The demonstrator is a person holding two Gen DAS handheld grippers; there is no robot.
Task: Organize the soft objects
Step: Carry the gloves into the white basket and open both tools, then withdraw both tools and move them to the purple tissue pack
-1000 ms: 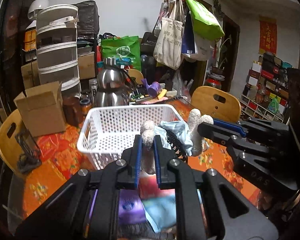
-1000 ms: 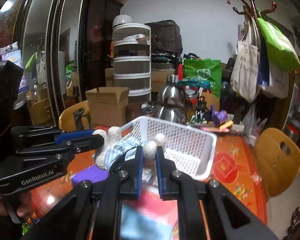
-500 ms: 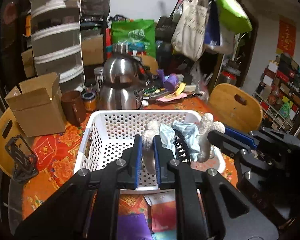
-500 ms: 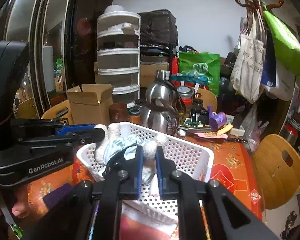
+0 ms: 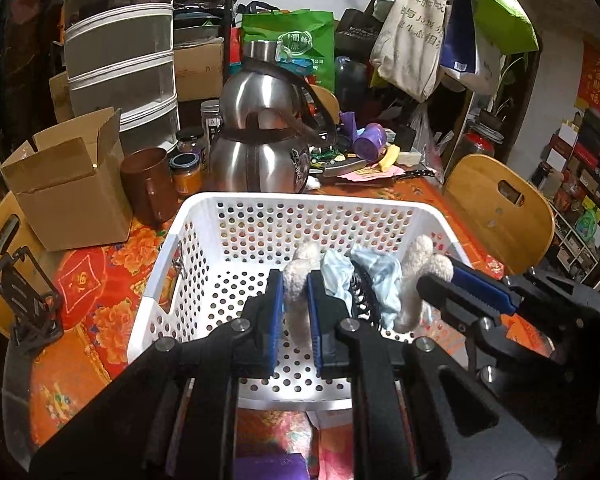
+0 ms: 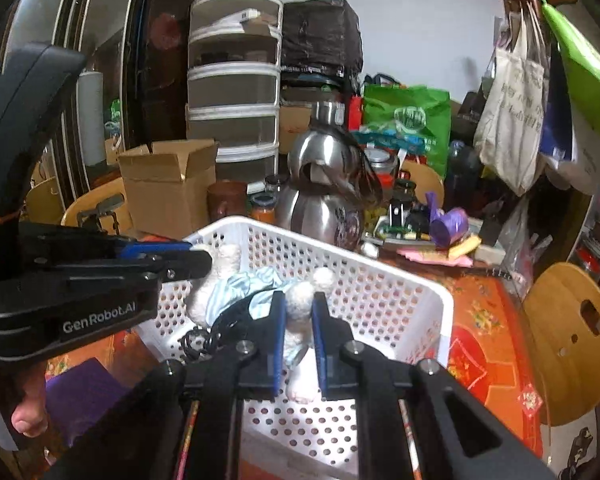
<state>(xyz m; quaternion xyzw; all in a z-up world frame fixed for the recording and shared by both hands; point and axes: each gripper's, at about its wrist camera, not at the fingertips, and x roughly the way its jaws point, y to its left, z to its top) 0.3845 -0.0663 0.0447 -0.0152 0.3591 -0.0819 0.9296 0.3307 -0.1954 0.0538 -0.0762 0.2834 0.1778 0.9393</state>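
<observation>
A fluffy white soft toy [image 5: 416,256] wrapped in pale blue cloth, with a black coiled piece at its middle, hangs stretched between both grippers inside the white perforated basket [image 5: 300,200], above its floor. My left gripper [image 5: 294,292] is shut on one woolly limb. My right gripper [image 5: 434,280] reaches in from the right, shut on another limb. In the right wrist view the right gripper [image 6: 299,312] pinches a white limb over the basket [image 6: 380,268], and the left gripper [image 6: 198,258] holds the toy [image 6: 236,288] from the left.
Behind the basket stand two stacked steel kettles [image 5: 260,152], a brown mug [image 5: 150,184], jars and an open cardboard box [image 5: 68,184]. A wooden chair [image 5: 500,216] is to the right, a black stand [image 5: 24,300] to the left. Purple and pink packets [image 5: 268,468] lie in front of the basket.
Both grippers have carried the toy forward and downward, from in front of the basket's near rim to inside it. Both stayed shut on it.
</observation>
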